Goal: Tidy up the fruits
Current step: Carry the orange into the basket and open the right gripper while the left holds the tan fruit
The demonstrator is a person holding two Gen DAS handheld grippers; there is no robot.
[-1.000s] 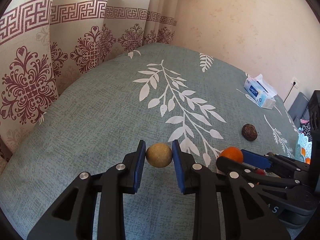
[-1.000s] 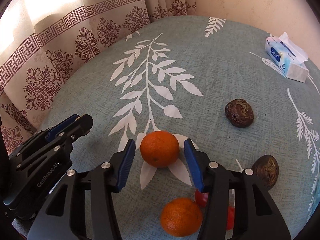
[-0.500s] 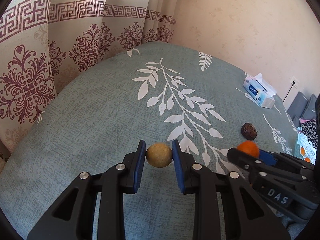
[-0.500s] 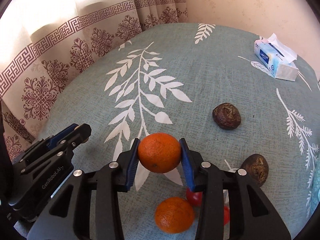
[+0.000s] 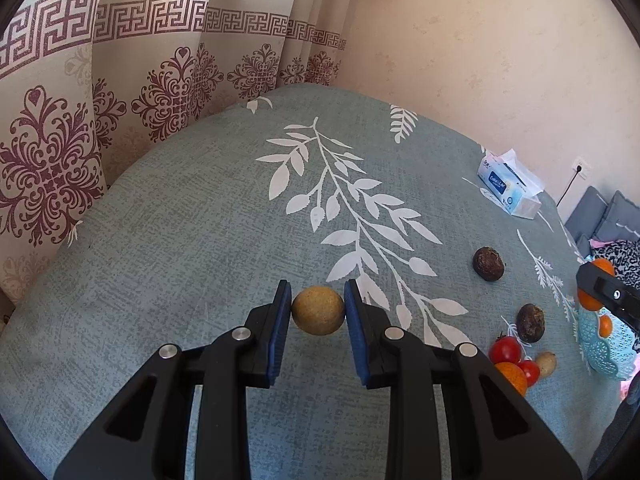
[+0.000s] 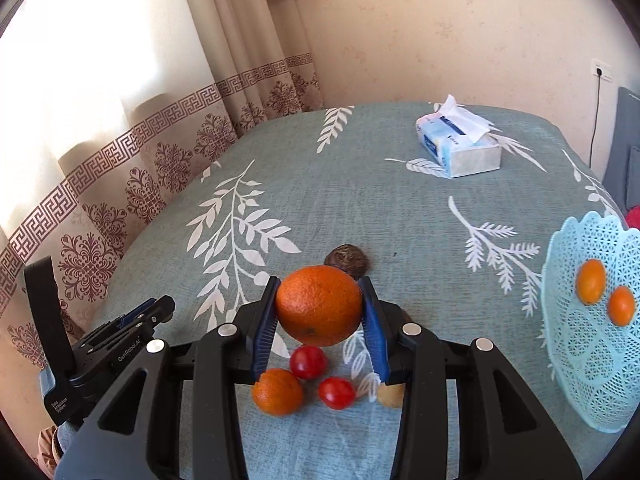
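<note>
Orange point(image 6: 319, 305) is clamped by R gripper point(image 6: 320, 312) above tablecloth point(image 6: 360, 208); tan round fruit point(image 5: 318, 310) is pinched by L gripper point(image 5: 318, 314).

We record a large orange point(image 6: 319, 305) raised above the bedspread point(image 6: 360, 208), left of the basket point(image 6: 592, 360); a tan round fruit point(image 5: 318, 310) likewise raised.

A home room: patterned curtains point(image 5: 120, 92), leaf-print tablecloth point(image 5: 200, 240), tissue box point(image 6: 460, 146), wall socket point(image 6: 601, 70)
</note>
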